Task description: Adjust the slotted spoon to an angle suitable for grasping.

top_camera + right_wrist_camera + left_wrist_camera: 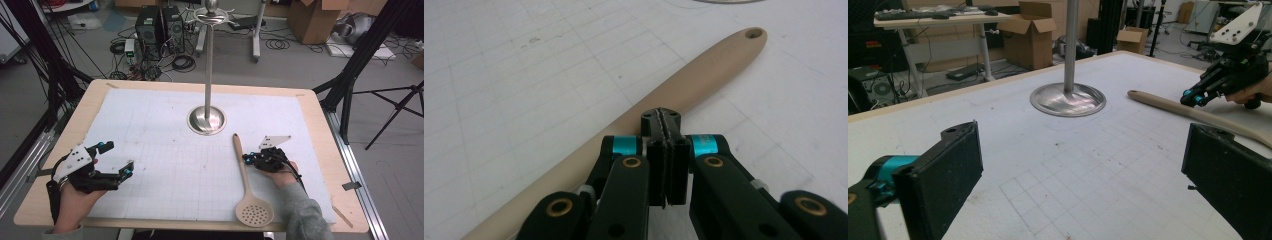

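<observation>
White gridded mat (165, 150) | left hand-held gripper (116, 159) low, jaws spread | right hand-held gripper (248, 159) pinched closed (empty) beside slotted spoon (246, 180)

The floor (300, 60) is grey and smooth, littered with black cables (182, 62) looping around two dark computer towers (160, 27). Cardboard boxes (315, 17) sit at the far right, one open-topped. Black tripod legs (395, 107) splay on the right side, and dark frame struts (55, 75) lean in on the left. Seen from the left gripper view, a pale desk (938, 22) on white legs stands at the back with another open cardboard box (1038, 32) beside it. The light is even and flat.
</observation>
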A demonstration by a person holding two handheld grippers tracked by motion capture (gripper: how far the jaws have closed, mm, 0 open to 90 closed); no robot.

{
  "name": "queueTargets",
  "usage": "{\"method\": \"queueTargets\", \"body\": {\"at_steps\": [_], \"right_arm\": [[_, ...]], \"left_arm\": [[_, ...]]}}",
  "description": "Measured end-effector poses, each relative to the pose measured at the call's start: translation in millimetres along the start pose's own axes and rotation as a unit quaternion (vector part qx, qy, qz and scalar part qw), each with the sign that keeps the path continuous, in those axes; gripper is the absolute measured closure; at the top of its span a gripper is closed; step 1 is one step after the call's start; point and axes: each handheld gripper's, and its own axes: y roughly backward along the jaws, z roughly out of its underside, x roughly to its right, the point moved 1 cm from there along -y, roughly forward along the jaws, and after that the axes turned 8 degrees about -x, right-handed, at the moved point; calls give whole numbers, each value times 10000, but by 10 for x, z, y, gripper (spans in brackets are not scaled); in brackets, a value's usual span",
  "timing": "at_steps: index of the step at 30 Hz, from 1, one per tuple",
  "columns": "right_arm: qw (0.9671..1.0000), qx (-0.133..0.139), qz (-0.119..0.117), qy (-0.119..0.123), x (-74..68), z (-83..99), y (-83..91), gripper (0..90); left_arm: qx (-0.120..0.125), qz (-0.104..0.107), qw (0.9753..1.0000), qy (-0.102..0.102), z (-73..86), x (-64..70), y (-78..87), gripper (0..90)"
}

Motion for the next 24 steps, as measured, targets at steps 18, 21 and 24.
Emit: {"method": "queueTargets", "body": {"at_steps": [18,21,24], "right_arm": [[9999,108,114,-36,-137,-110,125,900],[9998,131,105,-102,-157,-122,145,899],[9994,233,29,-265,-106,-115,139,898]], "left_arm": [[-3,92,10000,-20,-19,3,-57,33],[-6,109,9999,-19,-20,6,-81,33],[-23,137,9999,-33,-21,10,-101,33]]}}
